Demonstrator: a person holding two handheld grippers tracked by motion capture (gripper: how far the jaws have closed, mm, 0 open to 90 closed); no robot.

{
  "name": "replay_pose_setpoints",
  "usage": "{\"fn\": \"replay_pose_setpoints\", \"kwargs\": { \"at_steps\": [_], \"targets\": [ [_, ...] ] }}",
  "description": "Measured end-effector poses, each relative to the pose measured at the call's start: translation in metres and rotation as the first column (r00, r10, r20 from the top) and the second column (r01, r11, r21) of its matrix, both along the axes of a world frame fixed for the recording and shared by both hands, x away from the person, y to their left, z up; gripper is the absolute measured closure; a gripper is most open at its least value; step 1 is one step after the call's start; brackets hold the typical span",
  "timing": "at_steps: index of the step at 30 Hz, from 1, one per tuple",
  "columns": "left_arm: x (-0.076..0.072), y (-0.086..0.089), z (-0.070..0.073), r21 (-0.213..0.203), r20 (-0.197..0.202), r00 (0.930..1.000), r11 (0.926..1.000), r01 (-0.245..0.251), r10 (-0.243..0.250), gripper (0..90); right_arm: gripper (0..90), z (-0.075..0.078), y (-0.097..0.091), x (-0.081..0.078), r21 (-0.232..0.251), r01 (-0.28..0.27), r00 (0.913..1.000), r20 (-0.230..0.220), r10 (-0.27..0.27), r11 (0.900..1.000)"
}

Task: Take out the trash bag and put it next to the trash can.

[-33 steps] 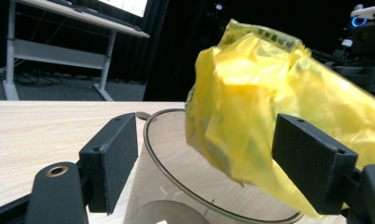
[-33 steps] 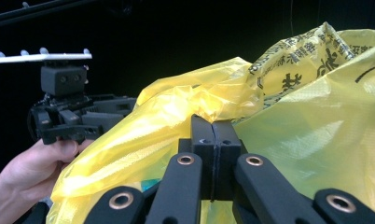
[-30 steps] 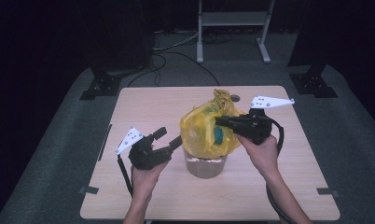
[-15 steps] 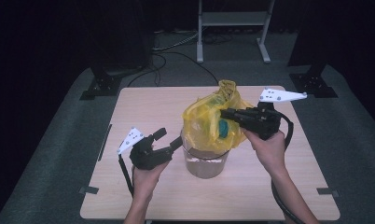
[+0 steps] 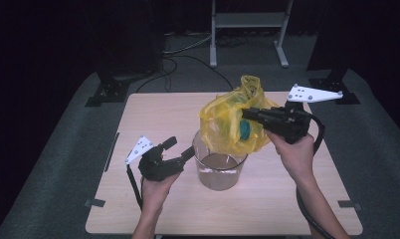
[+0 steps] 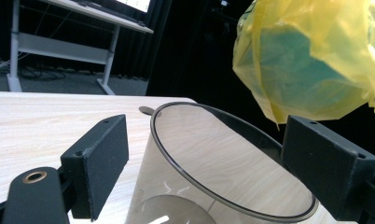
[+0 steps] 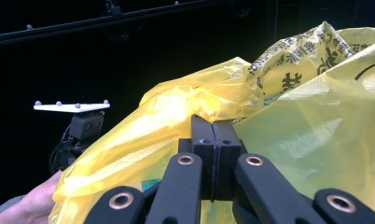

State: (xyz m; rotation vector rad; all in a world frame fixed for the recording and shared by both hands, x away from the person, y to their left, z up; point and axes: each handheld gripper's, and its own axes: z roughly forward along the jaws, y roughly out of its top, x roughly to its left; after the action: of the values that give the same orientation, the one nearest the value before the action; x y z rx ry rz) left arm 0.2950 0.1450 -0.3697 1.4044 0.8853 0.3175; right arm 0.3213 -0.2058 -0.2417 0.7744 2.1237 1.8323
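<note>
The yellow bag [image 5: 231,119], thin, limp and slippery, is held pinched at a gathered fold by the right gripper [image 5: 248,114], while the left gripper [image 5: 180,149], jaws just opening, is spread around the clear container [image 5: 221,167].

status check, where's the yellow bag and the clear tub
Right hand-held gripper shut on yellow bag, lifted above clear tub. Left hand-held gripper open around tub rim. Nothing blocking.

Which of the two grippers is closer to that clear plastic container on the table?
Left. The left gripper sits right at the clear container, its jaws open on either side of the rim. The right gripper is above it, shut on the yellow bag.
</note>
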Motion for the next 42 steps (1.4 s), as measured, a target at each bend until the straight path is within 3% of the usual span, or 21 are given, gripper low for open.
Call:
{"fn": "replay_pose_setpoints", "kwargs": {
  "at_steps": [9,19,42],
  "targets": [
    [0.001,-0.002,-0.001,0.005,-0.007,1.0000,1.0000,0.002,-0.002,11.1,90.0,0.006,-0.017,-0.001,0.004,0.040,0.9991,0.013,-0.040,0.9992],
    [0.001,-0.003,-0.002,0.009,-0.010,0.9999,0.9999,0.006,-0.006,10.4,90.0,0.003,-0.037,0.001,0.011,0.087,0.9962,-0.004,-0.087,0.9961],
    [0.001,-0.003,-0.003,0.008,-0.010,0.9999,0.9999,0.009,-0.009,10.2,90.0,-0.028,-0.074,0.007,0.005,0.175,0.9824,-0.068,-0.174,0.9846]
  ]
}}
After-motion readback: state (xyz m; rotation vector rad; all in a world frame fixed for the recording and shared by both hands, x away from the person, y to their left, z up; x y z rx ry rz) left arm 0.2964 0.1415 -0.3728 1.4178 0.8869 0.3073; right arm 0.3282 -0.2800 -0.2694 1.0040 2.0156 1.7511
